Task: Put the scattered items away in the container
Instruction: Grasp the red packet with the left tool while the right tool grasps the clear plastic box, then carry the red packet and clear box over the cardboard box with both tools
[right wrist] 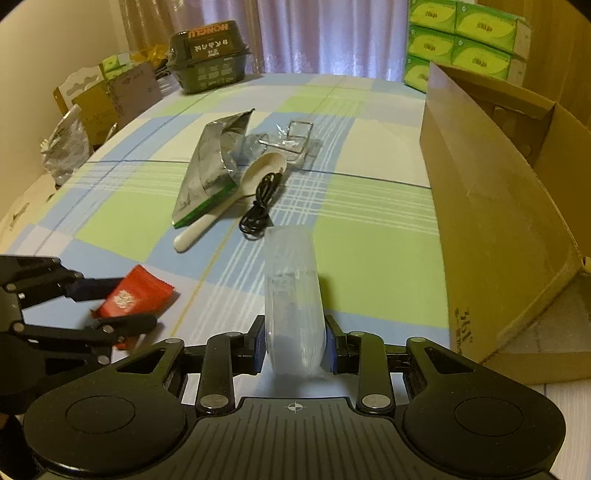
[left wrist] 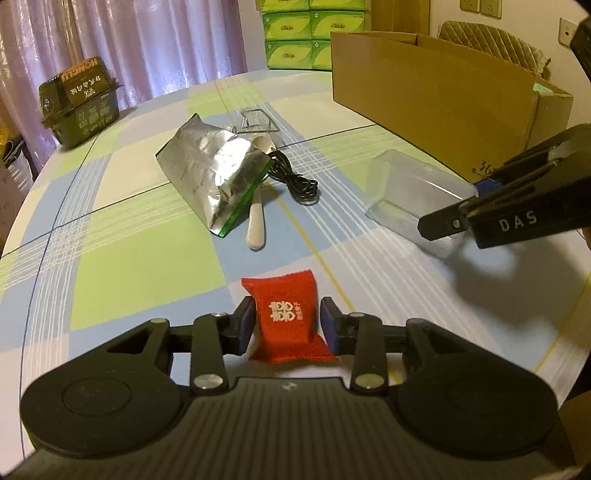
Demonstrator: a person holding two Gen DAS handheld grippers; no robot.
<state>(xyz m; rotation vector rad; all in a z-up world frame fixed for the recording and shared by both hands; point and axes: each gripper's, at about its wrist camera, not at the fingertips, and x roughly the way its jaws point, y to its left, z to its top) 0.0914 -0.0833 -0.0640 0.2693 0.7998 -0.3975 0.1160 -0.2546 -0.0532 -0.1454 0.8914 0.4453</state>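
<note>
You worked over a counter [left wrist: 129,266] covered by a checked cloth of green, blue and white squares, with pale curtains [left wrist: 147,40] behind it and stacked green tissue packs [right wrist: 461,33] in the far corner. A dark food tub [left wrist: 79,98] sat at the counter's far edge. The open cardboard box [left wrist: 443,107] stood on the right side of the counter, its long wall running away from you.

Your left gripper [left wrist: 287,325] had its jaws pinching a small red pouch [left wrist: 284,314], held just above the cloth with its long axis pointing forward along the fingers and its white print facing up. Your right gripper [right wrist: 295,347] had its jaws pinching a clear plastic container [right wrist: 293,291] by its near end; its long axis ran straight ahead toward the middle of the counter, just beside the box.

In the middle lay a crumpled silver foil bag [left wrist: 214,177], resting over a white spoon [left wrist: 256,221] whose handle pointed toward you. A coiled black cable [left wrist: 295,177] lay touching the spoon, and a wire clip [left wrist: 258,120] lay beyond the bag.
</note>
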